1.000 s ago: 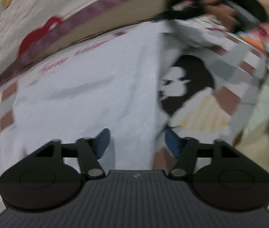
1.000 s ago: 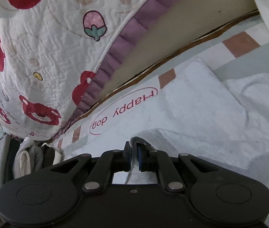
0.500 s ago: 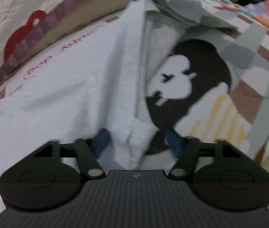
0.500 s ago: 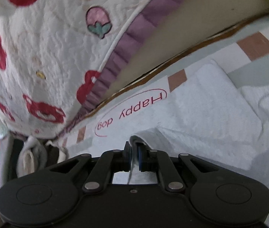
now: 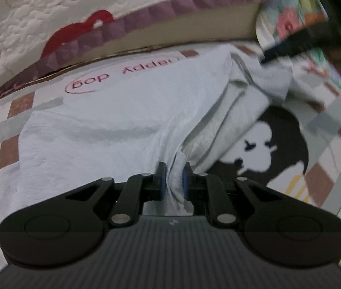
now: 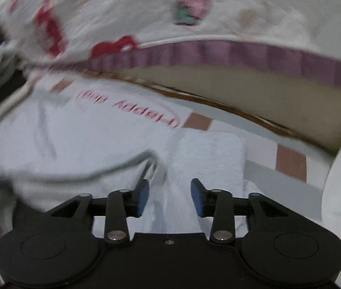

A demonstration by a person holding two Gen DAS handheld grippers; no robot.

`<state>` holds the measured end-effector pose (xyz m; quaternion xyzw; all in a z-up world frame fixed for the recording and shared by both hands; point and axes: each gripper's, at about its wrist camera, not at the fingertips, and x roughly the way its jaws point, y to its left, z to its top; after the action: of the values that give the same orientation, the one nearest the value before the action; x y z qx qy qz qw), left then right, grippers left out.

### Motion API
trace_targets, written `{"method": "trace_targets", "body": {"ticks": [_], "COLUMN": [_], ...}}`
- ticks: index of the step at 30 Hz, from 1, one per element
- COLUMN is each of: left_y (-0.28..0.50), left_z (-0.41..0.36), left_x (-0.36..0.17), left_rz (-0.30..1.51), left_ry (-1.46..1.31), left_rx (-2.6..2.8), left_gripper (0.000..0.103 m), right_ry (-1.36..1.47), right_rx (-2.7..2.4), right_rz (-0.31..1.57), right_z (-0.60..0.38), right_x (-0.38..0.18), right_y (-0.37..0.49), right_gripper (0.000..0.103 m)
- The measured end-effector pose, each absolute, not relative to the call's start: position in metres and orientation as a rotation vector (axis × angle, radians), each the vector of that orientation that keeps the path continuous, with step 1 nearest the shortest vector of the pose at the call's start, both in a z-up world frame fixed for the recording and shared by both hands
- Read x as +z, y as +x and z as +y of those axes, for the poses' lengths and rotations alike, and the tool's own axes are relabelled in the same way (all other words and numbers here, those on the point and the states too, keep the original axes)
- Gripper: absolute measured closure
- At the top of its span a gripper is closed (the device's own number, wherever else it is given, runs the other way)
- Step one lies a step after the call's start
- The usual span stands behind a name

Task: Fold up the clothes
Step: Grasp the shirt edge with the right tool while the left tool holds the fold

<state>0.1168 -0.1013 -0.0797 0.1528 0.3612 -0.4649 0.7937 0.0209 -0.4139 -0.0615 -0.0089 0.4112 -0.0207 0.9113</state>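
- White shirt [image 5: 112,125] spread on the checked mat [image 5: 14,144], below the quilt [image 5: 50,12] edge, over part of the "Happy dog" print [image 5: 112,82]; right part bunched into folds beside the black dog print [image 5: 266,142]
- Left gripper [image 5: 173,180]: jaws just closed, pinching a raised ridge of white cloth between the blue pads [image 5: 162,180]
- Right gripper [image 6: 170,197]: jaws just opened, standing spread, nothing pressed; cloth only lying under and between them
- Same gripper blurred at the upper right of the left view, pulled clear of the collar end
- In the right view, a flat folded flap [image 6: 206,154] just ahead of the open jaws, edges fairly square
- Step, by judgement: mid-fold; one side released by the right, the bottom edge freshly taken by the left
- Progress: early to middle; most of the shirt lying as one wide layer, the right side rumpled rather than flat
- Next move, likely: a fresh right grip on an edge or corner matching the left one, then both carried together across the body
- Needs: a pinch on one or two layers only, not the whole bunch; even tension between the two ends so the crease runs straight
- Risks: the left ridge dragging the layer beneath; the rumpled right folds getting trapped inside; the released flap springing open
- Handling: soft, thin, limp cloth, prone to creasing and sliding on the mat
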Motion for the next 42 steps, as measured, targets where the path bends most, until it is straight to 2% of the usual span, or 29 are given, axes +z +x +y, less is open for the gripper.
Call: {"method": "trace_targets", "body": {"ticks": [4, 11, 12, 15, 17, 18, 19, 20, 21, 22, 24, 25, 26, 29, 31, 33, 36, 37, 39, 40, 42], "left_y": [0.129, 0.132, 0.134, 0.137, 0.139, 0.139, 0.14, 0.14, 0.141, 0.14, 0.138, 0.135, 0.133, 0.126, 0.12, 0.113, 0.106, 0.105, 0.107, 0.109, 0.111], "left_z": [-0.095, -0.093, -0.092, -0.089, -0.088, -0.088, -0.088, -0.088, -0.088, -0.088, -0.09, -0.091, -0.092, -0.098, -0.102, -0.105, -0.107, -0.107, -0.105, -0.104, -0.102], "left_x": [-0.077, -0.078, -0.078, -0.079, -0.08, -0.081, -0.082, -0.083, -0.084, -0.084, -0.084, -0.085, -0.085, -0.09, -0.095, -0.1, -0.101, -0.101, -0.097, -0.095, -0.091], "left_rz": [0.772, 0.769, 0.771, 0.78, 0.785, 0.786, 0.787, 0.79, 0.793, 0.795, 0.789, 0.781, 0.773, 0.78, 0.793, 0.798, 0.748, 0.726, 0.7, 0.688, 0.664], "left_ry": [0.281, 0.253, 0.242, 0.213, 0.206, 0.207, 0.209, 0.209, 0.209, 0.214, 0.24, 0.261, 0.282, 0.342, 0.396, 0.462, 0.519, 0.536, 0.545, 0.548, 0.554], "left_rx": [-0.978, -0.977, -0.977, -0.975, -0.973, -0.974, -0.974, -0.976, -0.979, -0.982, -0.983, -0.98, -0.977, -0.99, -1.005, -1.022, -0.99, -0.97, -0.952, -0.943, -0.926], "left_gripper": [0.09, 0.09, 0.09, 0.09, 0.09, 0.09, 0.09, 0.09, 0.09, 0.088, 0.086, 0.078, 0.065, 0.041, 0.033, 0.03, 0.03, 0.033, 0.067, 0.088, 0.088], "right_ry": [-0.127, -0.275, -0.31, -0.318, -0.209, -0.143, -0.117, -0.099, -0.108, -0.123, -0.109, -0.105, -0.101, -0.102, -0.093, -0.082, -0.054, -0.052, -0.046, -0.046, -0.056], "right_rx": [-0.031, -0.05, -0.061, -0.137, -0.15, -0.135, -0.114, -0.09, -0.1, -0.126, -0.141, -0.148, -0.155, -0.166, -0.175, -0.18, -0.182, -0.182, -0.183, -0.181, -0.177], "right_rz": [0.854, 0.963, 0.974, 0.953, 0.931, 0.925, 0.918, 0.911, 0.907, 0.895, 0.86, 0.844, 0.827, 0.799, 0.786, 0.779, 0.779, 0.778, 0.778, 0.783, 0.791], "right_z": [-0.388, -0.376, -0.376, -0.383, -0.393, -0.398, -0.399, -0.399, -0.398, -0.397, -0.397, -0.397, -0.397, -0.398, -0.399, -0.4, -0.404, -0.404, -0.405, -0.406, -0.406], "right_x": [-0.072, -0.104, -0.11, -0.117, -0.116, -0.117, -0.116, -0.116, -0.115, -0.111, -0.103, -0.099, -0.095, -0.088, -0.084, -0.081, -0.079, -0.079, -0.08, -0.081, -0.085], "right_y": [0.022, 0.074, 0.082, 0.093, 0.095, 0.095, 0.092, 0.09, 0.089, 0.086, 0.081, 0.078, 0.075, 0.074, 0.074, 0.076, 0.076, 0.076, 0.077, 0.077, 0.077], "right_gripper": [0.04, 0.039, 0.036, 0.016, 0.017, 0.023, 0.042, 0.053, 0.074, 0.084, 0.085, 0.086, 0.086, 0.087, 0.087, 0.087, 0.087, 0.087, 0.087, 0.087, 0.087]}}
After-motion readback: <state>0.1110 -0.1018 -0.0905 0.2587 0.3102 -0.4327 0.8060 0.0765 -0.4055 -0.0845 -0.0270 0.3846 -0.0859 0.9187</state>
